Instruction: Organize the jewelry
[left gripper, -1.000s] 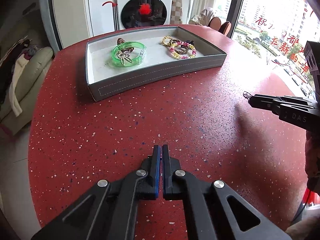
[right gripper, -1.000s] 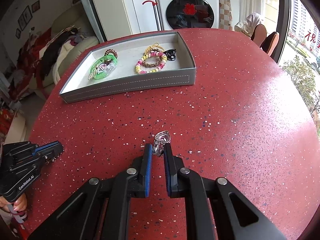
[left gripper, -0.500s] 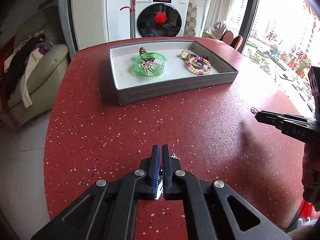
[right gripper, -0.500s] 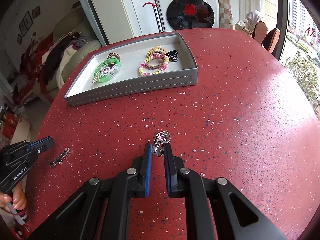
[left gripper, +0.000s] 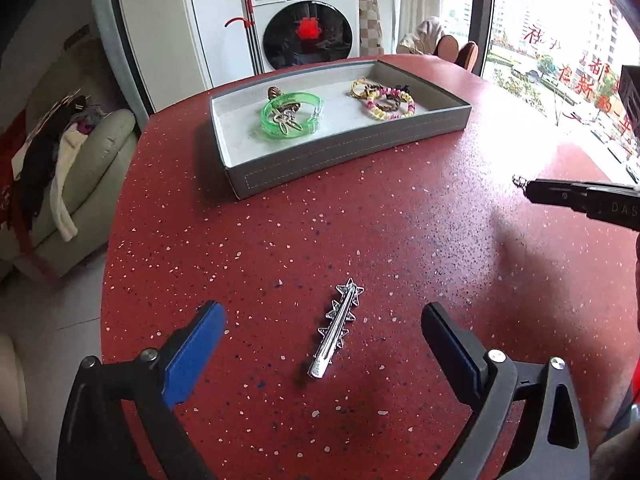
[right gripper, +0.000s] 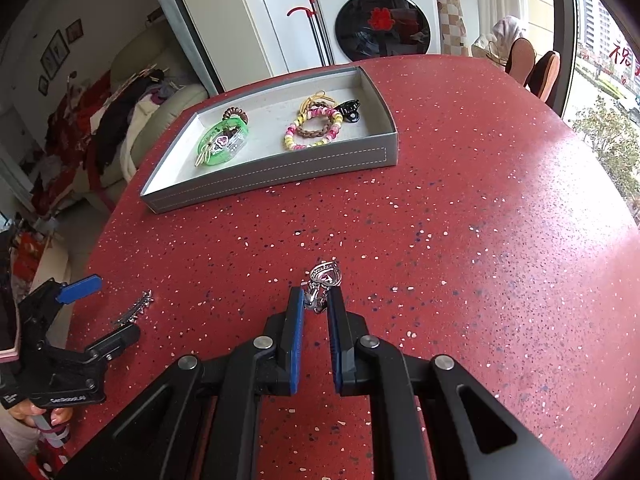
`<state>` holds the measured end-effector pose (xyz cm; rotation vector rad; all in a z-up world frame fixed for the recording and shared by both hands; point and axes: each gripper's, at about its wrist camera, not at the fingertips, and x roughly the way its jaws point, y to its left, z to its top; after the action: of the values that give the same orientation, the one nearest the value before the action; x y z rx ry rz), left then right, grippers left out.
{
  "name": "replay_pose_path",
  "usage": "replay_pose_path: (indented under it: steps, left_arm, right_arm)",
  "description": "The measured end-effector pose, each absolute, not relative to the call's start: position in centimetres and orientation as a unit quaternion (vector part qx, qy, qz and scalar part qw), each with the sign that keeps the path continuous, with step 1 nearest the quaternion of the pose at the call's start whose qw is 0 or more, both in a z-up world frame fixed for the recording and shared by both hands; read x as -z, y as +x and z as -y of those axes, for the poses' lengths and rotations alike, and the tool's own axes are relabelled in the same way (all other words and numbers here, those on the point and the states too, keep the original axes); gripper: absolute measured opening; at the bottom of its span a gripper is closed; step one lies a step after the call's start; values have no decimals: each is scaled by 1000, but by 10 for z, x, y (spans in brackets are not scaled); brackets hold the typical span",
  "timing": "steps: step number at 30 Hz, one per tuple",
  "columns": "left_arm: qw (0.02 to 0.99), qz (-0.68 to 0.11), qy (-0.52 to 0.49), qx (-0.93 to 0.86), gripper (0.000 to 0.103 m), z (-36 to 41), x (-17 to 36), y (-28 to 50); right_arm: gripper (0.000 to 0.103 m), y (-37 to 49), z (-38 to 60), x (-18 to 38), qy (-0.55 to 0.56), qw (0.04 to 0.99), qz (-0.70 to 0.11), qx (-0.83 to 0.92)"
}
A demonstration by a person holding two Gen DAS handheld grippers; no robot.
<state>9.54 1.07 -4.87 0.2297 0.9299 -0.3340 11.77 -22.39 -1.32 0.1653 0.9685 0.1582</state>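
Observation:
A silver star hair clip (left gripper: 338, 330) lies flat on the red speckled table, between the wide, opening jaws of my left gripper (left gripper: 322, 314); neither pad touches it. The right wrist view shows the same clip (right gripper: 134, 308) beside the left gripper (right gripper: 108, 308). My right gripper (right gripper: 315, 296) is shut on a small silver charm (right gripper: 326, 274), which sticks out past the fingertips above the table. In the left wrist view this gripper (left gripper: 532, 190) comes in from the right edge. The grey tray (left gripper: 340, 152) holds a green bangle (left gripper: 292, 114) and a beaded bracelet (left gripper: 390, 104).
The tray (right gripper: 272, 178) stands at the table's far side and also holds a black claw clip (right gripper: 350, 110). A washing machine (right gripper: 384, 20), a cluttered sofa (left gripper: 72, 168) and chairs (right gripper: 532, 64) stand beyond the table. A person's hand (right gripper: 36, 412) holds the left gripper.
My left gripper's jaws went from shut to wide open, and the hair clip now lies free on the table between them. The right gripper kept still with the charm in it.

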Motion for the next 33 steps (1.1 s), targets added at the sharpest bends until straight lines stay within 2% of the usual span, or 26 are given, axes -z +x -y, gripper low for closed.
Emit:
replay_pose_path:
  steps: [4,7,8,15,22,23,26,33]
  left_arm:
    - [859,-469,111,174,82,-9,64,99]
    - [854,-474,96,194,56,-9,69,98]
    - [855,-470,99,196,36,-8,69,96]
    - [861,-463,72,201,36,-10,63,95]
    - [879,-435,42,192,35,-14,26,103]
    - [881,-431,41,192,30,-13,23,105]
    - [883,-426,36,195,27,-11,18,109]
    - [879,-436,24,192,27,-11,20,114]
  right_arm:
    - [13,113,224,14,80,878,-465,-78]
    - [13,112,224,14,80,879,-464,-78]
    - [13,111,224,14,81,879,-464,-78]
    - [13,111,224,8,81,881,-459,-83]
    - [13,121,222,-8,83,886,-447,-92]
    - [13,122,221,-10,82,887,-445,-93]
    - [13,125,219,-16,79,889,-440,-96]
    - [13,130,214,-18,77,888,-441,-104]
